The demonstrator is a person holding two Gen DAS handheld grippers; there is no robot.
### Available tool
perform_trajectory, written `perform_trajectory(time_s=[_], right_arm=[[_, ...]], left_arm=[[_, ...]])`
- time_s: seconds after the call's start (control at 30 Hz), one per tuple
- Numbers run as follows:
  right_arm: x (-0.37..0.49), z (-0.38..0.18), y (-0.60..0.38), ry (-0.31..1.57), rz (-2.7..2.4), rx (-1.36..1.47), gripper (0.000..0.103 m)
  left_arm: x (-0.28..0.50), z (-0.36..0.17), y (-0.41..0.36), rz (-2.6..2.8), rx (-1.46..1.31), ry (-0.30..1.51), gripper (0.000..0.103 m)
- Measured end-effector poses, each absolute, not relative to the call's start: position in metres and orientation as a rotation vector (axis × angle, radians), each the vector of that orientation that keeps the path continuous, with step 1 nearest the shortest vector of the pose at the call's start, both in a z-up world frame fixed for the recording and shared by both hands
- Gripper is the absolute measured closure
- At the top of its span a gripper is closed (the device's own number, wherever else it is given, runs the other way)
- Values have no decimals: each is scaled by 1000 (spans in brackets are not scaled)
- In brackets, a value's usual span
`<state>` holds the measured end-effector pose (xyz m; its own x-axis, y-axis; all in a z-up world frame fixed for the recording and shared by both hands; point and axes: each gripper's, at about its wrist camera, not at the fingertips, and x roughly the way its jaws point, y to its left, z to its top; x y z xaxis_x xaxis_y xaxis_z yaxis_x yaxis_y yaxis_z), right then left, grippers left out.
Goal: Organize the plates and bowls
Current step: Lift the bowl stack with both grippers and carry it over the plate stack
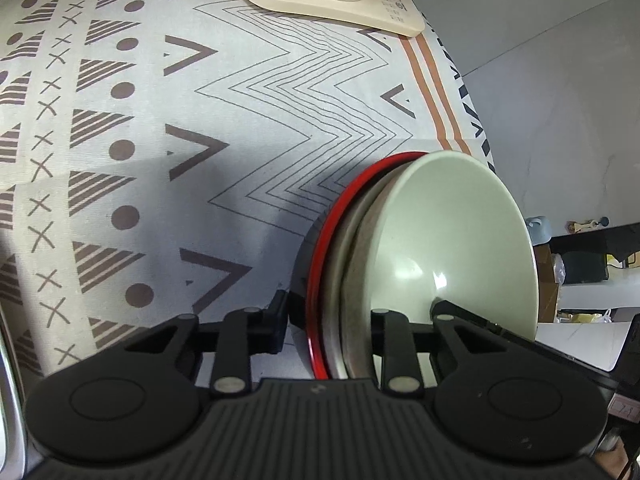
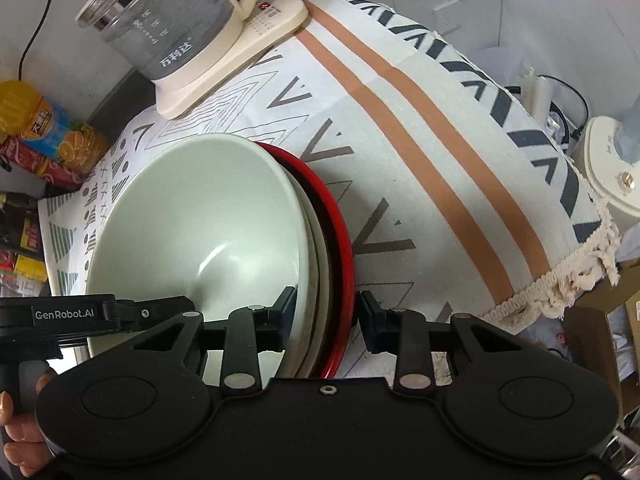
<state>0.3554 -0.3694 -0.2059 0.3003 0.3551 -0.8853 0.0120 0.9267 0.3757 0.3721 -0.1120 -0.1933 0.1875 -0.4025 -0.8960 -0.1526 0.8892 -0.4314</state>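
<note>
Left gripper (image 1: 362, 322) body blocks stack's near edge; L pad contact w/ red rim hard to confirm. Clamped across stack: green bowl (image 1: 452, 240) nested in beige bowl (image 1: 356, 264) on red plate (image 1: 320, 280). Right gripper (image 2: 324, 312) likewise closed over opposite rim of same stack. Stack sits on patterned tablecloth (image 1: 200, 120), near kettle base (image 2: 224, 64).

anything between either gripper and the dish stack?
Nothing visible. The left gripper and right gripper each straddle the rim of the dish stack from opposite sides, jaws around the rims of the green bowl and red plate.
</note>
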Motion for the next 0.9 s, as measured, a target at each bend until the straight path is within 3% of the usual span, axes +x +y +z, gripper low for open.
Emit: perform_trajectory(time_s=[0.9], right_arm=[[381,-170,-313,1162,434,251,71]], left_arm=[[356,-162,-51,-43,-612,1294,76]])
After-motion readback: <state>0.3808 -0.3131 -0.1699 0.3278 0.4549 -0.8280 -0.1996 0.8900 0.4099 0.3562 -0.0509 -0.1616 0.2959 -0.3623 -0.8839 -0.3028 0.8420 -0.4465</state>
